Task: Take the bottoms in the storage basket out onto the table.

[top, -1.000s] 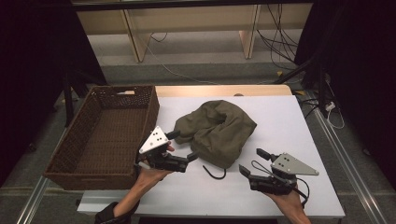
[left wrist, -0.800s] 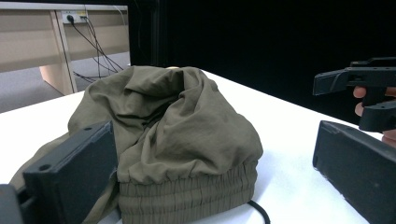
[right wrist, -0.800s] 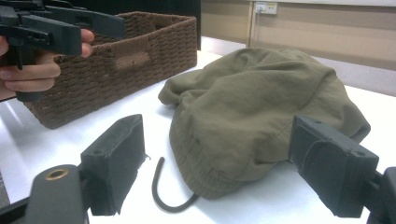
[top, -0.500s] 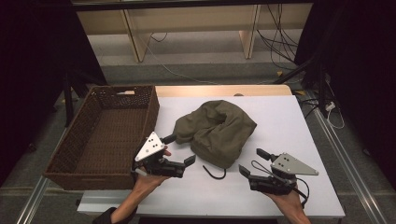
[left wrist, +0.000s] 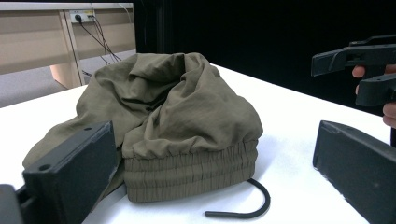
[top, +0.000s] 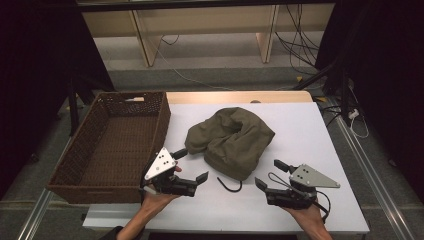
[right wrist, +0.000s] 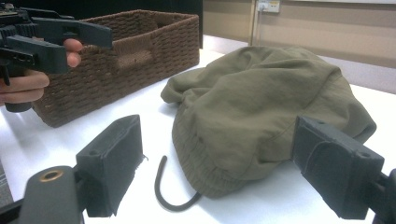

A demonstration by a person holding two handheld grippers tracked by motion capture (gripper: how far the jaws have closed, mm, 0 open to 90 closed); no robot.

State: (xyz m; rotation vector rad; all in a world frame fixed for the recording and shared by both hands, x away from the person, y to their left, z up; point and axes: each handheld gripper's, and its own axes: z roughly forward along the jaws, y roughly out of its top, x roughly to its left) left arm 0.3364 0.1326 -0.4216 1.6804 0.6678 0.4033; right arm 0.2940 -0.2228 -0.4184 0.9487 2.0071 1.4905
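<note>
Two handheld black grippers, each with two blocky, flat-faced jaws. The left gripper (top: 191, 165) carries a grey three-cornered plate dotted with small screws; the right gripper (top: 269, 174) has the same plate, plus a thin black cable looping at its back

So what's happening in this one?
A person holds a gripper in each hand at a white table. An olive garment lies crumpled in the middle, its dark drawstring curling out at the near edge, with a wicker basket to its left. The left gripper and right gripper both hover open, close to the garment, on either side. Neither touches it.
</note>
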